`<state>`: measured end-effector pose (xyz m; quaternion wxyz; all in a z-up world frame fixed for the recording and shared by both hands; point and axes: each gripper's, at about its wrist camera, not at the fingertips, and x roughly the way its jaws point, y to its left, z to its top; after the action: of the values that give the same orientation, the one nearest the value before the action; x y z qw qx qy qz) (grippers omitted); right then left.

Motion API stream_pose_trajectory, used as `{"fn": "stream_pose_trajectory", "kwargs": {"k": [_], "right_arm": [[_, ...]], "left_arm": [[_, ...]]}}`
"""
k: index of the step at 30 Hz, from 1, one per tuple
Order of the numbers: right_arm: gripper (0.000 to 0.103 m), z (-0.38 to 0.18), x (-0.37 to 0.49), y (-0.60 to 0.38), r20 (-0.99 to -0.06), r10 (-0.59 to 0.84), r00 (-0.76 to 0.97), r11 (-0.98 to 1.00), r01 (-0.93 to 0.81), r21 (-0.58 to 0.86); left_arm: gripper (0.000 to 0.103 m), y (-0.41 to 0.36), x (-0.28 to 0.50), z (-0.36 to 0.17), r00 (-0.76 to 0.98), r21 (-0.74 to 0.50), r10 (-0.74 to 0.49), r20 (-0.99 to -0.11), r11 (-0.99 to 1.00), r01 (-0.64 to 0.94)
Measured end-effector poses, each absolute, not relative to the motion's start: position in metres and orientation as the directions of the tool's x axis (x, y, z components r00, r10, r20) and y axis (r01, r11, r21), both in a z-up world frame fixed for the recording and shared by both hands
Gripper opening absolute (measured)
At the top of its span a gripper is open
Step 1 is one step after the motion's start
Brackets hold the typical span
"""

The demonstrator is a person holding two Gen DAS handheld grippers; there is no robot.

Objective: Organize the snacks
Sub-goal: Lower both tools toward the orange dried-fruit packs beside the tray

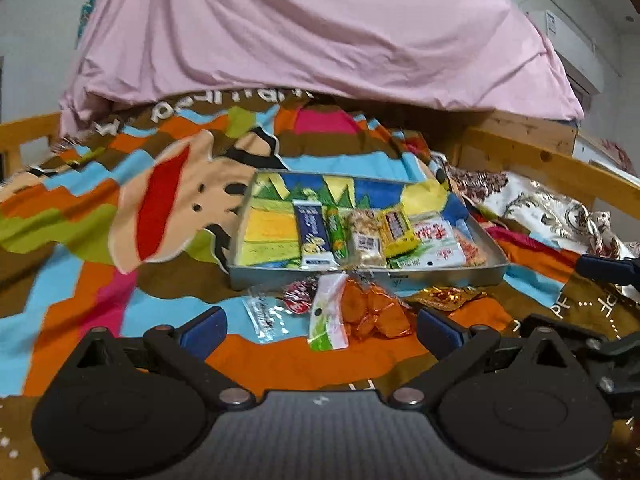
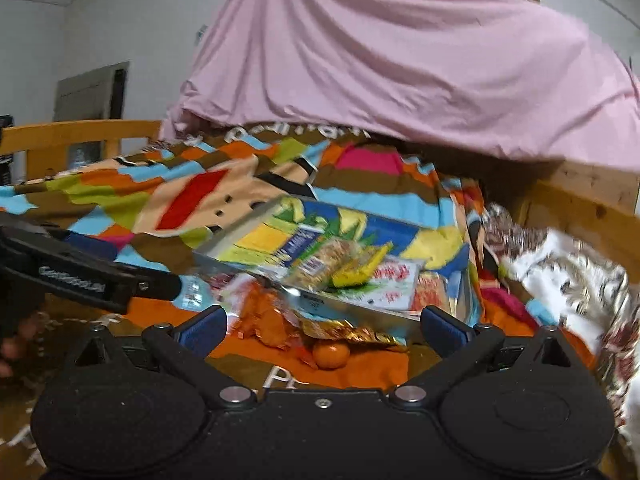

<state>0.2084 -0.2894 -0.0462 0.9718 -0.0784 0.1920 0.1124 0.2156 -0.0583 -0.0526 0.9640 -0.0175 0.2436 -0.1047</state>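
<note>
A shallow metal tray [image 1: 440,276] lies on the bed and holds several snack packs in a row: a blue bar [image 1: 314,232], a green stick [image 1: 338,232], a nut bar [image 1: 364,240], a yellow pack [image 1: 398,230]. In front of it lie loose snacks: an orange foil pack [image 1: 376,312], a green-white sachet [image 1: 328,312], a clear wrapper [image 1: 264,316], a gold wrapper [image 1: 448,296]. My left gripper [image 1: 320,330] is open and empty, just short of them. My right gripper [image 2: 324,330] is open and empty over the orange pack [image 2: 264,316] and a small orange [image 2: 331,354]; the tray [image 2: 360,308] is blurred.
A colourful cartoon blanket [image 1: 120,240] covers the bed. A pink sheet [image 1: 320,32] hangs behind. A wooden bed rail [image 1: 540,164] runs along the right, with patterned fabric [image 1: 552,208] beside it. The left gripper's finger [image 2: 100,276] reaches in at the left of the right wrist view.
</note>
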Motion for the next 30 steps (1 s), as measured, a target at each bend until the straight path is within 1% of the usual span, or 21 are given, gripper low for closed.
{"fn": "stream_pose_trajectory", "kwargs": {"k": [5, 11, 14, 17, 19, 21, 24, 26, 30], "right_arm": [[0.102, -0.066, 0.229, -0.300, -0.444, 0.127, 0.887, 0.980, -0.182, -0.085], [0.102, -0.081, 0.248, -0.294, -0.490, 0.037, 0.871, 0.974, -0.142, -0.178], [0.102, -0.089, 0.257, -0.295, -0.501, 0.012, 0.865, 0.975, -0.121, -0.186], [0.102, -0.092, 0.267, -0.299, -0.511, 0.027, 0.859, 0.982, -0.118, -0.145], [0.102, -0.093, 0.273, -0.298, -0.517, 0.043, 0.855, 0.984, -0.125, -0.125], [0.102, -0.095, 0.279, -0.294, -0.522, 0.028, 0.853, 0.984, -0.117, -0.137], [0.091, -0.097, 0.282, -0.286, -0.534, 0.027, 0.845, 0.977, -0.135, -0.164], [0.088, -0.097, 0.283, -0.283, -0.545, 0.044, 0.838, 0.975, -0.155, -0.160], [0.079, -0.095, 0.285, -0.286, -0.562, 0.103, 0.820, 0.980, -0.181, -0.085]], "left_arm": [[0.103, -0.061, 0.240, -0.070, 0.818, -0.114, -0.258, -0.514, 0.966, 0.234], [0.103, -0.064, 0.266, -0.085, 0.761, -0.211, -0.344, -0.550, 0.939, 0.272], [0.103, -0.068, 0.279, -0.086, 0.740, -0.193, -0.352, -0.573, 0.936, 0.296], [0.103, -0.072, 0.295, -0.086, 0.711, -0.146, -0.358, -0.605, 0.928, 0.344], [0.103, -0.071, 0.305, -0.087, 0.690, -0.152, -0.380, -0.616, 0.917, 0.369], [0.103, -0.070, 0.316, -0.089, 0.650, -0.181, -0.417, -0.635, 0.899, 0.399], [0.103, -0.070, 0.326, -0.094, 0.593, -0.228, -0.471, -0.653, 0.869, 0.439], [0.103, -0.071, 0.330, -0.098, 0.567, -0.248, -0.500, -0.655, 0.851, 0.464], [0.102, -0.071, 0.336, -0.106, 0.552, -0.261, -0.512, -0.658, 0.843, 0.470]]}}
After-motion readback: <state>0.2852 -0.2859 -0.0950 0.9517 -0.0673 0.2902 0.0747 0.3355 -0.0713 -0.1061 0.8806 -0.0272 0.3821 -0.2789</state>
